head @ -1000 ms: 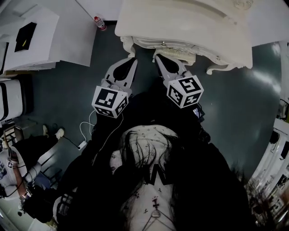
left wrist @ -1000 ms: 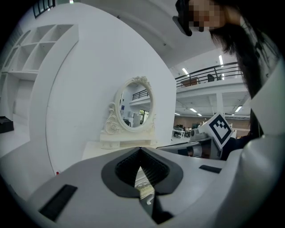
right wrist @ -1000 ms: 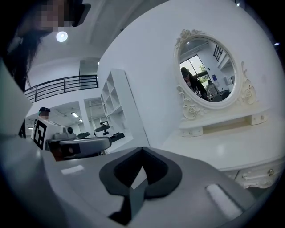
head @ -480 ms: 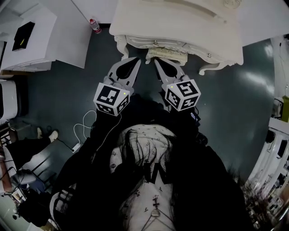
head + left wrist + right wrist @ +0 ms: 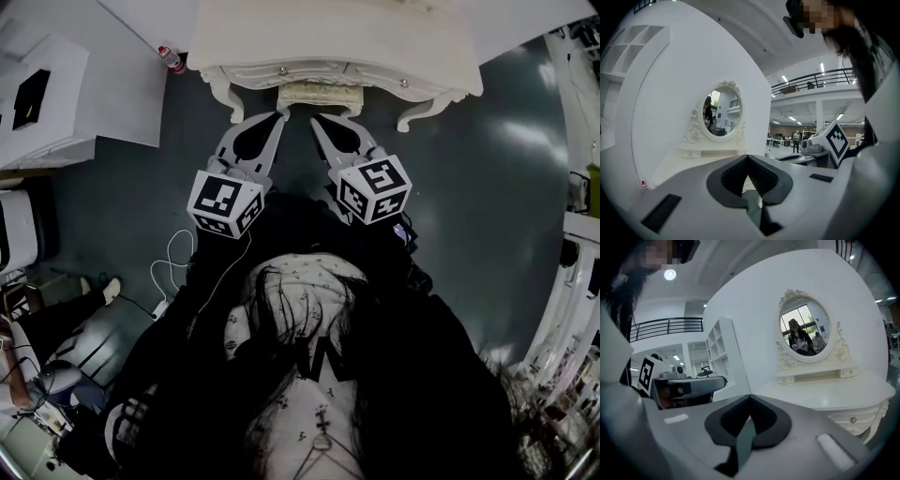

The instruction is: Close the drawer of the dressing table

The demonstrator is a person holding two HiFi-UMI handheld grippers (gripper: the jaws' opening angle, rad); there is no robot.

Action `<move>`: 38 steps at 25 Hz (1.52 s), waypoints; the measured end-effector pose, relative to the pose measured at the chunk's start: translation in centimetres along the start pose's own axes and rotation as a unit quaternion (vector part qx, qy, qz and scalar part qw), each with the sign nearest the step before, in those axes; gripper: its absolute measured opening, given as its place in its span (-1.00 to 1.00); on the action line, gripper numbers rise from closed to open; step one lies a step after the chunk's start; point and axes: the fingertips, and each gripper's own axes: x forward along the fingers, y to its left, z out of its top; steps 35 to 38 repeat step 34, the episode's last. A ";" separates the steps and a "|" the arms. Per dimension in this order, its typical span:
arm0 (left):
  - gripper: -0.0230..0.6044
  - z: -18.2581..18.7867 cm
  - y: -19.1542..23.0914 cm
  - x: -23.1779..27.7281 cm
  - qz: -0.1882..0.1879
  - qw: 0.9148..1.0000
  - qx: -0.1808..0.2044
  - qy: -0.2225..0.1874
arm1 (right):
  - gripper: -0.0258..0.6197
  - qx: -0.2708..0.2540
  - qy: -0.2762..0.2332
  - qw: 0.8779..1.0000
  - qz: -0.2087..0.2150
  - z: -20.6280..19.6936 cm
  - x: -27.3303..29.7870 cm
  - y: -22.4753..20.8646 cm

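Observation:
The white dressing table (image 5: 375, 37) stands at the top of the head view, and its middle drawer front (image 5: 321, 94) sticks out only slightly from the table's face. My left gripper (image 5: 278, 117) and right gripper (image 5: 317, 120) point at that drawer from just below, tips close to it; touching cannot be told. Both are shut with nothing between the jaws. In the left gripper view the left gripper (image 5: 748, 157) faces the oval mirror (image 5: 723, 111). The right gripper (image 5: 750, 396) sees the mirror (image 5: 805, 326), the tabletop (image 5: 834, 397) and a drawer knob (image 5: 853, 420).
A red-capped bottle (image 5: 169, 58) stands on the floor left of the table. White desks (image 5: 56, 103) fill the upper left, and a white cable (image 5: 173, 272) lies on the dark floor. White furniture (image 5: 581, 281) lines the right edge. The table's curved legs (image 5: 220, 94) flank the drawer.
Both grippers have moved forward toward the table, and the middle drawer has slid in, now protruding much less. The view has turned to face the table squarely.

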 end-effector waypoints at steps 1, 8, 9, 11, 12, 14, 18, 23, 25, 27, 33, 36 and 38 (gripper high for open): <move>-0.93 -0.2 -0.7 0.1 0.000 1.000 0.000 0.000 | -0.90 0.000 0.000 1.000 0.001 -0.2 -0.6 -0.3; -0.93 -1.4 -4.9 1.0 -0.001 1.000 0.009 0.006 | -0.90 -0.006 0.006 1.000 0.013 -1.4 -3.8 -1.6; -0.93 -1.4 -5.2 1.0 0.000 1.000 0.010 0.005 | -0.90 -0.007 0.007 1.000 0.015 -1.5 -4.0 -1.6; -0.93 -1.3 -5.4 1.0 0.006 1.000 0.011 0.003 | -0.90 -0.010 0.008 1.000 0.019 -1.6 -4.4 -1.6; -0.93 -1.3 -5.5 0.9 0.009 1.000 0.010 0.003 | -0.90 -0.011 0.009 1.000 0.021 -1.6 -4.5 -1.7; -0.93 -1.4 -5.6 0.9 0.013 1.000 0.009 0.002 | -0.90 -0.012 0.009 1.000 0.023 -1.7 -4.8 -1.7; -0.93 -1.2 -6.1 1.0 0.015 1.000 0.012 0.000 | -0.90 -0.014 0.009 1.000 0.024 -1.7 -5.4 -1.8; -0.93 -1.1 -6.8 1.4 0.011 1.000 0.015 0.001 | -0.90 -0.014 0.008 1.000 0.024 -1.6 -5.9 -2.2; -0.93 -1.0 -6.9 1.5 0.010 1.000 0.016 0.001 | -0.90 -0.014 0.008 1.000 0.025 -1.5 -5.9 -2.2; -0.93 -0.9 -6.9 1.5 0.010 1.000 0.017 0.000 | -0.90 -0.015 0.007 1.000 0.025 -1.4 -5.9 -2.1; -0.93 -0.6 -6.7 1.1 0.018 1.000 0.018 -0.004 | -0.90 -0.020 0.005 0.999 0.032 -1.2 -5.7 -1.7; -0.93 -0.6 -6.6 1.0 0.019 1.000 0.019 -0.005 | -0.90 -0.021 0.005 0.999 0.033 -1.2 -5.6 -1.7; -0.93 -0.6 -6.6 1.0 0.019 1.000 0.019 -0.005 | -0.90 -0.021 0.005 0.999 0.033 -1.2 -5.6 -1.7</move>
